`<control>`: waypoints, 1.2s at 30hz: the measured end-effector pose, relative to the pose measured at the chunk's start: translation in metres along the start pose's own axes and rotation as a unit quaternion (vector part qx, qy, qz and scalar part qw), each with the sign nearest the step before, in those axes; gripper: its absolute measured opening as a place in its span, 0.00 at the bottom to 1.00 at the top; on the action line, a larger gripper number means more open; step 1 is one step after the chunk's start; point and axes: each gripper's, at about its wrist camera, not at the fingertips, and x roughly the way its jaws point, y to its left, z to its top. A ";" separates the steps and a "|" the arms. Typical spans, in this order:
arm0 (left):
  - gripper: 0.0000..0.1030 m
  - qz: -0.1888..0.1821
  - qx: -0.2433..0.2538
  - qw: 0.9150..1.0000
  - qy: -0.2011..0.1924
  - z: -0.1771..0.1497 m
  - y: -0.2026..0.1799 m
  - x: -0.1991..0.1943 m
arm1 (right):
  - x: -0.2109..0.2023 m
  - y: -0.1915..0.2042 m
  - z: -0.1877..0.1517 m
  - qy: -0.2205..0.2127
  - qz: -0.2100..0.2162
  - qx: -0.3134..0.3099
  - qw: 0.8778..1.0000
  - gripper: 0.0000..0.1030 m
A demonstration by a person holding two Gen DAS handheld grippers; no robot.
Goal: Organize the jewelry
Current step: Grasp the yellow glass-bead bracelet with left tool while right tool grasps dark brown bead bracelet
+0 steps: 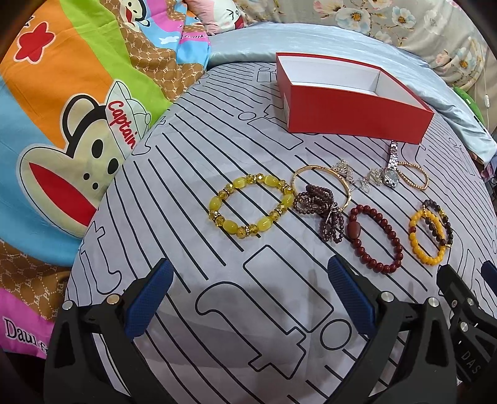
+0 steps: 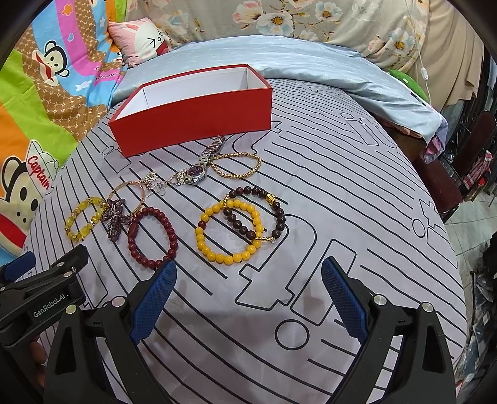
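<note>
An open red box [image 1: 354,115] [image 2: 192,115] with a white inside stands at the back of the striped grey sheet. In front of it lie a yellow glass bracelet [image 1: 250,206] [image 2: 82,222], a gold bangle [image 1: 321,183] over purple beads [image 1: 323,211], a dark red bead bracelet [image 1: 376,237] [image 2: 152,237], an orange-yellow bracelet [image 2: 228,233] overlapping a dark brown one [image 2: 257,214], a silver watch [image 2: 198,174] and a thin gold chain [image 2: 237,164]. My left gripper [image 1: 248,273] is open, just short of the yellow glass bracelet. My right gripper [image 2: 248,273] is open, just short of the orange-yellow bracelet.
A colourful cartoon blanket [image 1: 62,124] lies to the left. A light blue quilt [image 2: 295,62] and floral pillows [image 2: 310,15] lie behind the box. The bed's right edge drops to the floor [image 2: 472,223]. The striped sheet [image 2: 341,192] stretches bare to the right of the jewelry.
</note>
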 end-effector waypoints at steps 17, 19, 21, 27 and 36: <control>0.94 0.001 -0.077 0.997 0.011 0.013 0.058 0.022 | 0.010 -0.035 0.008 -0.006 -0.019 0.030 0.999 0.90; 0.94 -0.002 -0.075 0.997 0.009 0.017 0.058 0.025 | 0.013 -0.039 0.009 -0.007 -0.018 0.033 0.999 0.90; 0.93 -0.006 -0.072 0.997 0.010 0.021 0.056 0.029 | 0.014 -0.041 0.012 -0.010 -0.016 0.034 0.999 0.90; 0.71 -0.027 -0.065 0.997 0.030 0.032 0.050 0.052 | 0.023 -0.047 0.019 -0.003 -0.011 0.039 0.999 0.89; 0.37 -0.029 -0.042 0.999 0.014 0.042 0.041 0.057 | 0.041 -0.052 0.033 0.014 -0.003 0.045 0.999 0.72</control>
